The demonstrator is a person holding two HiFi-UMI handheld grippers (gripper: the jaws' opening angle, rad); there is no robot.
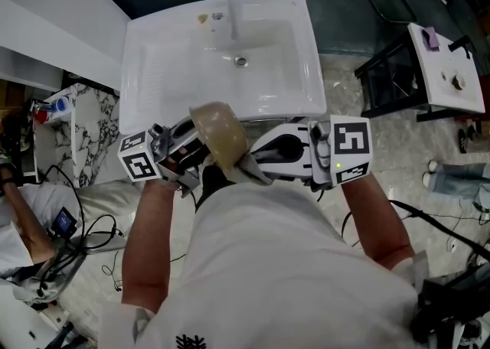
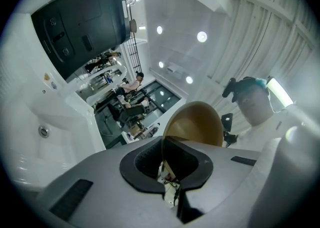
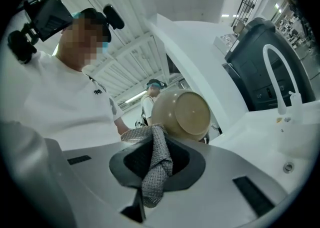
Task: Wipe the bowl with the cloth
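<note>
Left tongs (image 2: 169, 174) clamp bowl (image 2: 196, 124), right tongs (image 3: 152, 179) cloth (image 3: 160, 154)

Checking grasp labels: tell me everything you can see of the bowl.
The bowl is round, tan, smooth and slightly glossy, with a flat foot ring, and it is empty. It hangs in the air, tipped on its side, in front of the person's chest, just short of the white sink's near edge. The left gripper is shut on its rim. The grey woven cloth, pinched in the right gripper, appears to touch its outer wall near the base.
</note>
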